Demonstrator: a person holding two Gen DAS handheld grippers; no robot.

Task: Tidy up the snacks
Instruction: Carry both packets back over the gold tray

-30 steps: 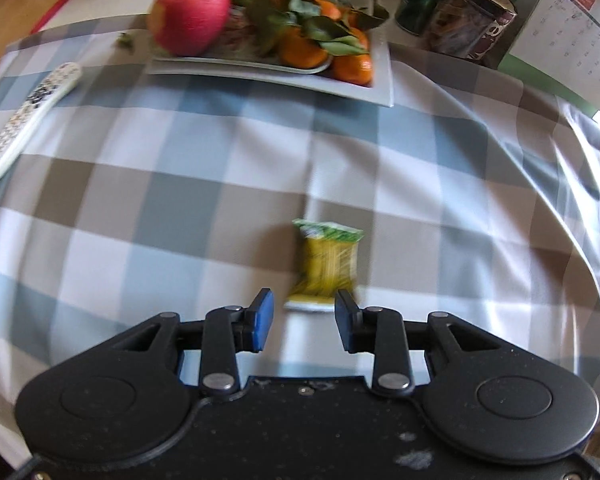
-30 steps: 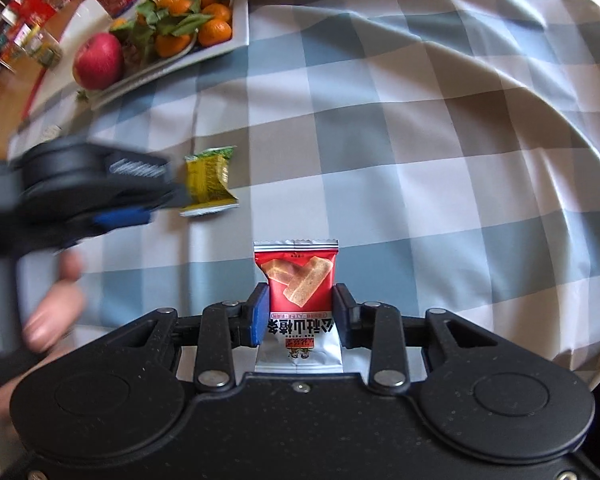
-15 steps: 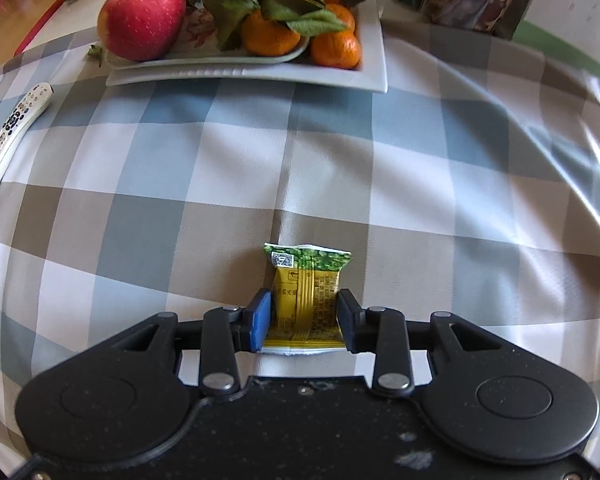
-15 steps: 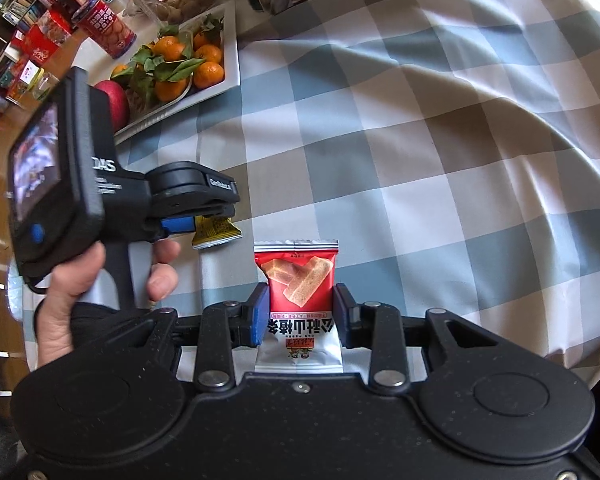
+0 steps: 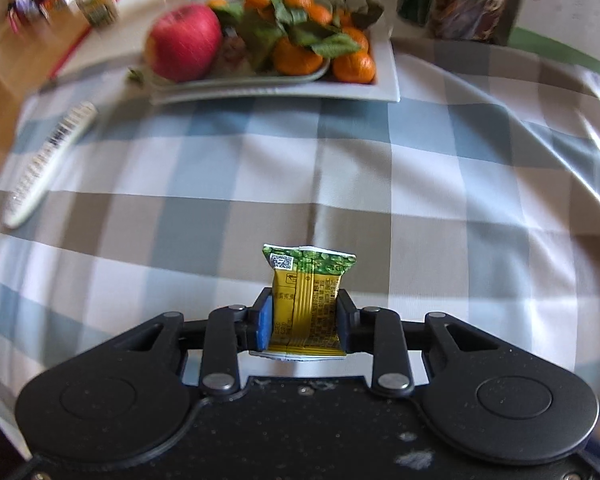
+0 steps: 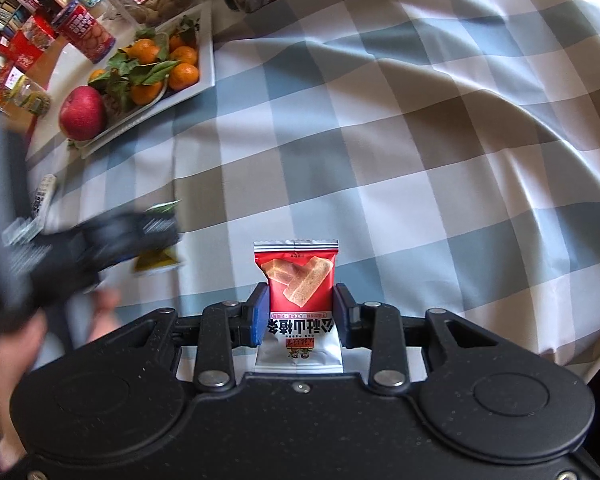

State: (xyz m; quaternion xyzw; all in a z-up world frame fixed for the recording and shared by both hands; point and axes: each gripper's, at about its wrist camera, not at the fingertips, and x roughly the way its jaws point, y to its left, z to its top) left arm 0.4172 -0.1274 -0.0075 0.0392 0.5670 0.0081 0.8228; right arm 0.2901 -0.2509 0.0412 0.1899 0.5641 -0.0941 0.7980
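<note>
**Yellow packet now between the left jaws**

A second ago the yellow snack packet point(image 5: 305, 304) lay ahead of the left gripper point(image 5: 303, 318); now its jaws are closing on it, over the checked tablecloth point(image 5: 420, 200) near the table's front edge. The right gripper point(image 6: 300, 316) holds the red snack packet point(image 6: 296, 280). The crinkly wrapper could slip if lifted before the pinch firms.

Daylight from the upper right as I watched, soft fold shadows on the tablecloth point(image 6: 420, 128), fisheye bending at edges, left gripper point(image 6: 100, 240) motion-blurred, far background smeared.
</note>
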